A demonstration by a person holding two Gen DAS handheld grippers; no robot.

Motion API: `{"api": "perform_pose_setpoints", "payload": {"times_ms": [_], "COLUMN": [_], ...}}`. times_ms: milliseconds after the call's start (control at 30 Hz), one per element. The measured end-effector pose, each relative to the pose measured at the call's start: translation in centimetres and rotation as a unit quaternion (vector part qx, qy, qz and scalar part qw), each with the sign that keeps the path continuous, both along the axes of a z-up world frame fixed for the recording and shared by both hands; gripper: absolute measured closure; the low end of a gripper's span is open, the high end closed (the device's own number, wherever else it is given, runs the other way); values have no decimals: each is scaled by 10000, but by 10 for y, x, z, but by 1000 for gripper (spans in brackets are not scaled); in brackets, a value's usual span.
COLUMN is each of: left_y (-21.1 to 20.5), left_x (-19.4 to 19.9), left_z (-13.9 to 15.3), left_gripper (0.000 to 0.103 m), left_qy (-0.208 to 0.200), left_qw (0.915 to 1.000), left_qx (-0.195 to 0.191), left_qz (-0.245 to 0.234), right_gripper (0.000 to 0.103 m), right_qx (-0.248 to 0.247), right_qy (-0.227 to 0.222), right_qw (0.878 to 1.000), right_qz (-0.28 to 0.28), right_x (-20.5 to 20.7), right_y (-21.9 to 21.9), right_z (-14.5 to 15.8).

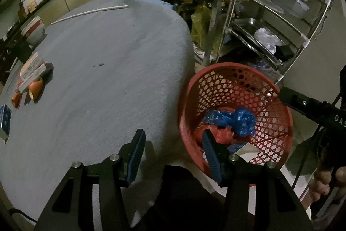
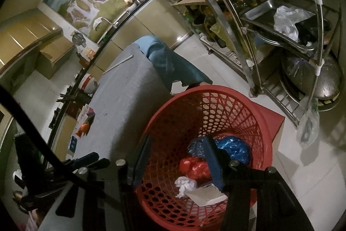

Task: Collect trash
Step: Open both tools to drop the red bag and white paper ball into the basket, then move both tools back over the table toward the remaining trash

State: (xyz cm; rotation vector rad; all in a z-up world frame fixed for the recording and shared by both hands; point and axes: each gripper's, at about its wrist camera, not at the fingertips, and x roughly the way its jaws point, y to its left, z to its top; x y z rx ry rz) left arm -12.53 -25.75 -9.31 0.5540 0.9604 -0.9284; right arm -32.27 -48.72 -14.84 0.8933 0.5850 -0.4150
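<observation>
The right gripper [image 2: 177,157] was held over the red plastic lattice basket [image 2: 248,114], its blue-padded jaws standing apart with nothing between them. Directly beneath, a crumpled blue plastic bag [image 2: 235,148], a crumpled red plastic bag [image 2: 194,168], a wad of white tissue [image 2: 183,185] and a flat white cardboard piece [image 2: 207,196] were seen lying in the basket's bottom. The left gripper [image 1: 173,155] was likewise seen empty, jaws parted, poised above the near edge of the grey cloth-covered table [image 1: 108,70], just beside the basket.

The task was judged to be partly done: several pieces had been binned, yet more remained on the table. Well apart from the left gripper, at the table's left edge, a small stack of flat cardboard boxes [image 1: 32,68] was seen with orange peel scraps [image 1: 35,88] touching it, and a small blue box [image 1: 5,120] nearby. A long white stick [image 1: 90,11] was seen lying at the far side.

The cloth was noted to be faintly stained. Beyond it, a kitchen counter with cabinets, a steel shelving rack [image 1: 270,14] crowded with trays and bags, and a pale tiled floor were visible in dim light.
</observation>
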Motion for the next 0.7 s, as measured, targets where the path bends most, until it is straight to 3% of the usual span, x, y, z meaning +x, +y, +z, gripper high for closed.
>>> {"api": "perform_pose_setpoints", "payload": {"times_ms": [300, 700], "left_y": [19, 68], "left_x": [10, 43], "left_z": [14, 31], "left_gripper": [47, 44], "left_qy": [-216, -579], "left_qw": [9992, 9935], "left_qx": [-194, -436], "left_qz": [270, 872], "right_gripper": [49, 49], "right_qx": [-151, -601], "right_qy": [8, -27], "right_qw": [9998, 9970], "right_qz": [120, 496], "right_x": [12, 49], "right_y": [10, 41], "right_z": [9, 44]}}
